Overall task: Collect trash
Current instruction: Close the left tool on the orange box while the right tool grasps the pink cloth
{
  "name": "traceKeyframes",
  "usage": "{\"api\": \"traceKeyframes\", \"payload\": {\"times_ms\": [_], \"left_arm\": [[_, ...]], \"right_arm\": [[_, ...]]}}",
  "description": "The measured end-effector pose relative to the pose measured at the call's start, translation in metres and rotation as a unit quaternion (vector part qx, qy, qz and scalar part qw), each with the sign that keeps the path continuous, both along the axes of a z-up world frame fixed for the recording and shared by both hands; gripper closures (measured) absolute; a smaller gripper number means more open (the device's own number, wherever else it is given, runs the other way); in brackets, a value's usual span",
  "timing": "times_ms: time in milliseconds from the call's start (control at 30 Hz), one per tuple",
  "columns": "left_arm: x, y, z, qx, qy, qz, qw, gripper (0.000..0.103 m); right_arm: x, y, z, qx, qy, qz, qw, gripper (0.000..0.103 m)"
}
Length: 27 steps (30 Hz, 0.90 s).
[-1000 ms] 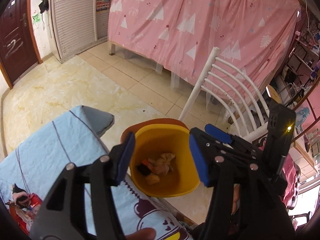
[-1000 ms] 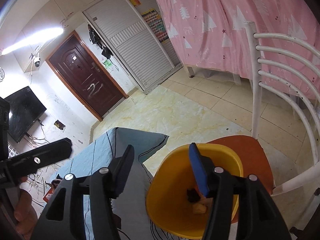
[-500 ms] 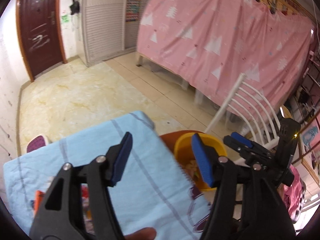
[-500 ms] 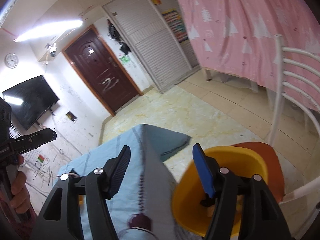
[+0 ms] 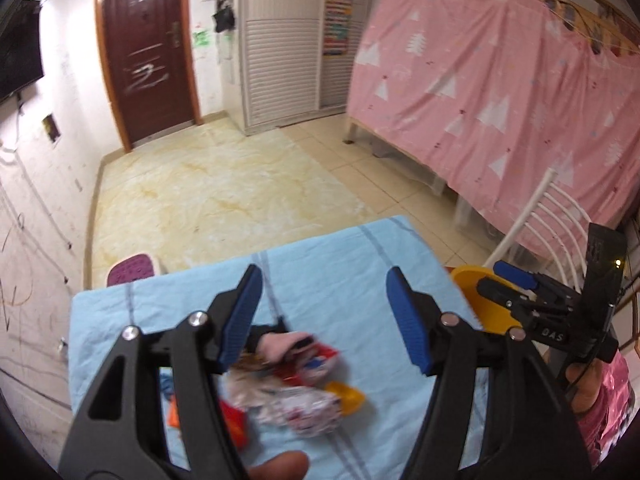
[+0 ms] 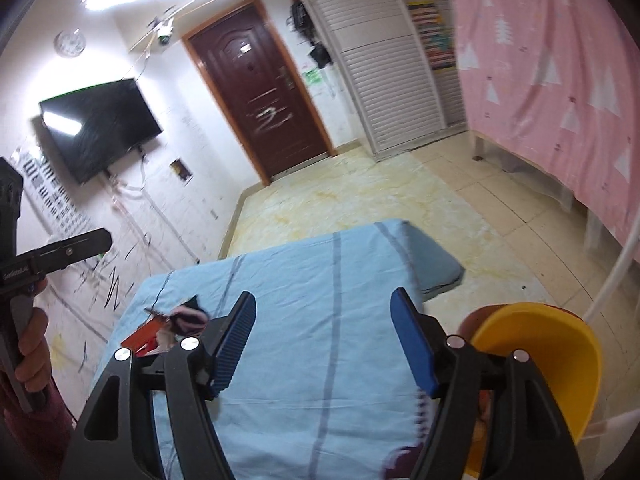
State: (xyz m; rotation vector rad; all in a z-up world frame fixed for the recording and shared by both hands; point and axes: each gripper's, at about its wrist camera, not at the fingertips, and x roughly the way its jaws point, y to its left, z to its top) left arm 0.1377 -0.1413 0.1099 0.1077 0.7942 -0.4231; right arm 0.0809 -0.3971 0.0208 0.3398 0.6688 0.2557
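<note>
Two hand-held claws hang above a counter (image 5: 360, 264) draped in a pale blue sheet, in a room with a dark red door (image 5: 148, 52), a white slatted wardrobe (image 5: 280, 44) and a bed behind a pink curtain (image 5: 500, 92).

The left claw (image 5: 324, 316) stands spread with nothing between its blue pads (image 5: 408, 320); its jaws have just been opening. Below and between its arms, in the left wrist view, lies the trash (image 5: 296, 384): a blurred heap of wrappers in red, white and clear film, a pink and black scrap on its far side, and a small yellow piece at its right edge, all resting on the sheet near the counter's near-left part.

The right claw (image 6: 324, 340) is likewise spread and empty, its jaws having just been opening too. It hovers over bare blue sheet, with the trash (image 6: 176, 324) off to its left, partly hidden behind its left arm.

A yellow bin (image 6: 556, 356) stands just past the counter's right edge, on an orange-brown seat in front of a white slatted chair back (image 5: 556, 224). Seen from the left wrist, the bin (image 5: 484, 300) is half covered by the right claw (image 5: 504, 280).

A wall-mounted television (image 6: 100, 124) hangs left of the door, and a purple-topped stool (image 5: 134, 270) sits on the marbled floor (image 5: 224, 196) beyond the counter's far-left corner. A hand (image 6: 34, 340) grips the left claw's handle at the picture's left edge.
</note>
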Motion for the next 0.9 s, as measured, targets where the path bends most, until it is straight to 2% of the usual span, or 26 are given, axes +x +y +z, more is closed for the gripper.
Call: {"api": "traceKeyframes", "payload": {"times_ms": [133,233,367,667,900], "left_arm": [[0.002,0.033,-0.006,-0.002,0.002,0.028,0.9996,0.041],[0.002,0.055,-0.014,0.011,0.005,0.043,0.9990,0.041],[0.000,0.075,-0.029,0.029,0.014,0.049,0.9983,0.041],[0.002,0.104,-0.081,0.051,0.061,0.042,0.9959,0.041],[0.010,0.127,-0.102,0.040,0.081,0.044,0.9949,0.041]], "right_arm": [[0.004,0.033,0.003,-0.012,-0.001,0.039,0.999,0.039],[0.007,0.055,0.004,-0.024,-0.002,0.066,0.998,0.039],[0.020,0.084,0.004,-0.034,0.002,0.098,0.995,0.039],[0.057,0.150,0.002,-0.063,0.023,0.157,0.985,0.039],[0.086,0.180,-0.008,-0.079,0.047,0.173,0.981,0.039]]}}
